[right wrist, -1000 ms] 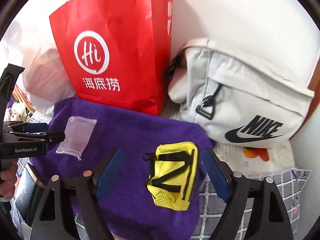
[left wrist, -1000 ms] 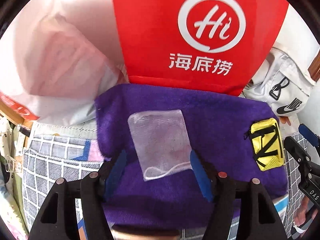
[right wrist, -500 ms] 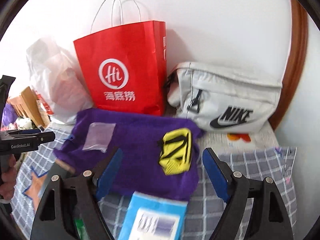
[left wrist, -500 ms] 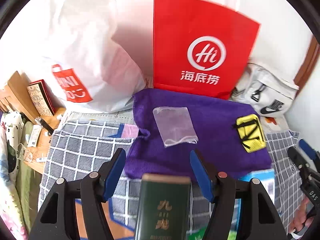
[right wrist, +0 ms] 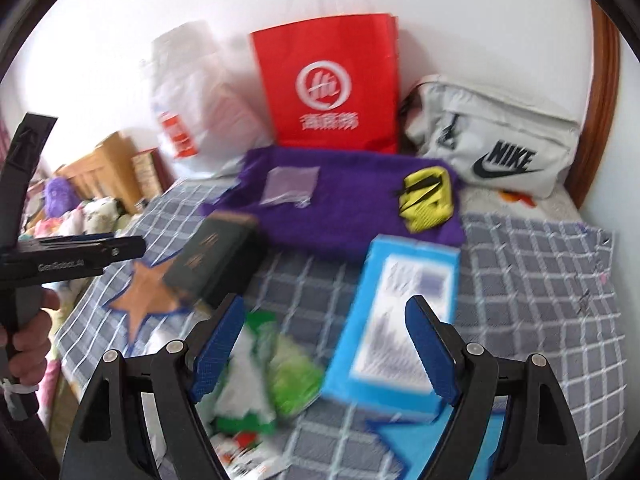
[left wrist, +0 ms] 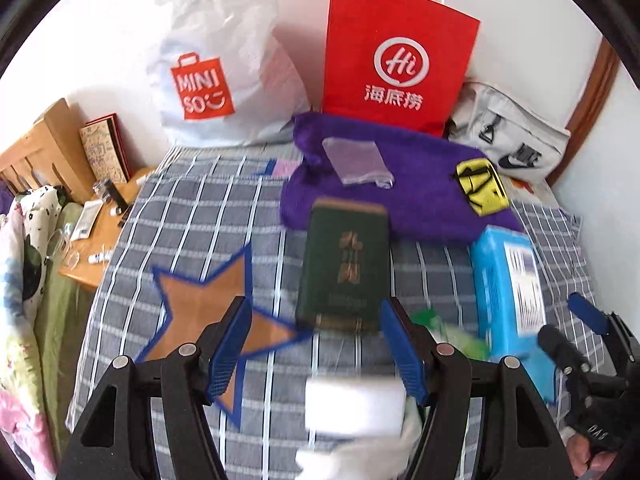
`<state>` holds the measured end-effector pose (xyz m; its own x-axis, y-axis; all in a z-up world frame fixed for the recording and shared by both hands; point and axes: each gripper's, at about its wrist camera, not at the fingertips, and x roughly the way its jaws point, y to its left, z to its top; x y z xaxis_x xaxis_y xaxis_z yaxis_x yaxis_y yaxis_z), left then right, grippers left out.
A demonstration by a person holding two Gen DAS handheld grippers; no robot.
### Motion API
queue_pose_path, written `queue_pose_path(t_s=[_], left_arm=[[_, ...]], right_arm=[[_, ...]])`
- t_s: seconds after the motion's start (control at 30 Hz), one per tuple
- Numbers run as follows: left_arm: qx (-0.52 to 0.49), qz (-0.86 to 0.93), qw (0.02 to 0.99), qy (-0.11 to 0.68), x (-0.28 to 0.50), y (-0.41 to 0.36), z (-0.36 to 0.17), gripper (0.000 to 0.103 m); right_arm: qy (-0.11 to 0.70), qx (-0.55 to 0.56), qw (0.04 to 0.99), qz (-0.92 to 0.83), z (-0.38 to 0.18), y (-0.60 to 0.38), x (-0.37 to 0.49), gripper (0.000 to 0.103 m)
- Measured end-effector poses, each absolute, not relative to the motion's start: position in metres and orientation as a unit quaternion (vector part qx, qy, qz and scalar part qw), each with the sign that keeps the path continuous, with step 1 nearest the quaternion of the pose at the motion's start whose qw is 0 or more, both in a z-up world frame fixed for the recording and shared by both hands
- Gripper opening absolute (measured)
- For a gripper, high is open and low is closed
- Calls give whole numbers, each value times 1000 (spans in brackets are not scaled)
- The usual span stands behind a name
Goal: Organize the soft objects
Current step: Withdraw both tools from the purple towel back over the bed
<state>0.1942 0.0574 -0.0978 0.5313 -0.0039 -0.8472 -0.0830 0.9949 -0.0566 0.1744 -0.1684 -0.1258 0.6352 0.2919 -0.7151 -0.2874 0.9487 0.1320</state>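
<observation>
- Your left gripper (left wrist: 314, 340) has its blue-padded fingers spread wide with nothing between them; it hovers above the grey-and-white checked bedcover (left wrist: 192, 216).
- Your right gripper (right wrist: 326, 344) is likewise spread and holds nothing; it hangs over a light blue printed box (right wrist: 394, 312) that lies on the same cover.
- The folded purple fleece towel (left wrist: 420, 204) lies at the far side of the cover, just in front of the red paper carrier bag with a white "Hi" logo (left wrist: 396, 60).
- On that towel rest a clear, flat plastic pouch (left wrist: 356, 160) towards its left and a small yellow pouch with black straps (left wrist: 482, 186) towards its right, well apart from each other.
- A dark green book with gold lettering (left wrist: 344, 268) lies in front of the towel, its far edge overlapping the towel's near edge.
- A white plastic Miniso bag (left wrist: 216, 64) stands left of the red bag, and a pale grey Nike sling bag (right wrist: 496, 140) lies to its right.
- Green-and-white wrappers (right wrist: 272, 364) sit blurred near your right gripper's left finger; what they are you cannot tell.
</observation>
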Motion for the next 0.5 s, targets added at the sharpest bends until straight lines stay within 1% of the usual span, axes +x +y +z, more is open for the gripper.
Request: queue_pose_path(t_s=[0.2,0.5], left_arm=[[-77,4,876,476,148,67,-101,65],[-71,-6,875,478,114,66,-121,65]], right_arm=[[407,-6,894,188,-137,-148,130,82],[412,-6,896,169,-153,-153,106,82]])
